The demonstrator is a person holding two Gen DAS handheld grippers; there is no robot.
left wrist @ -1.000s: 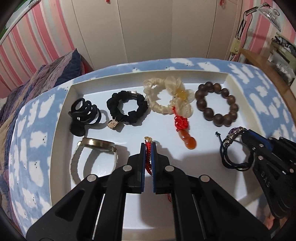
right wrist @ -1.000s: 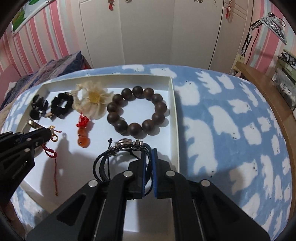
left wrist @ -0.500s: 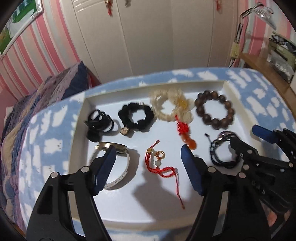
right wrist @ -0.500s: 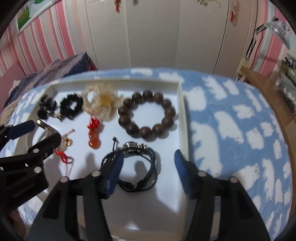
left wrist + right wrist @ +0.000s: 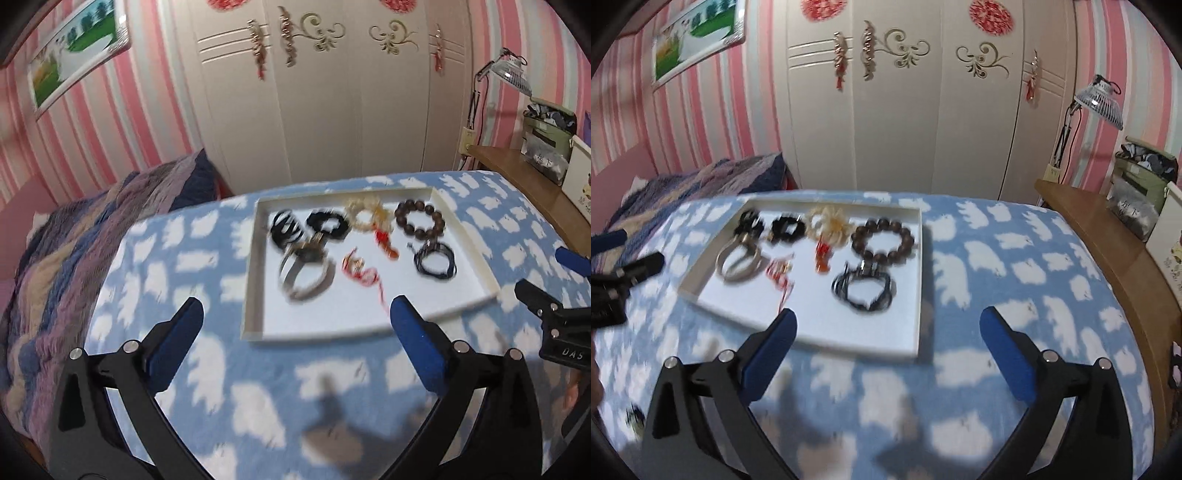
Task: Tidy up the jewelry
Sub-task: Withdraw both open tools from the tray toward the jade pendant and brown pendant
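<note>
Gaping claws above jewelry tray

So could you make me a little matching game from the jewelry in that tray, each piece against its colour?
Things:
1. bead bracelet
2. cord bracelet
3. knotted charm
4. flower scrunchie

Colours:
A. red
B. cream
C. dark brown
D. black

Pairs: 1-C, 2-D, 3-A, 4-B. All lie in the white tray.
</note>
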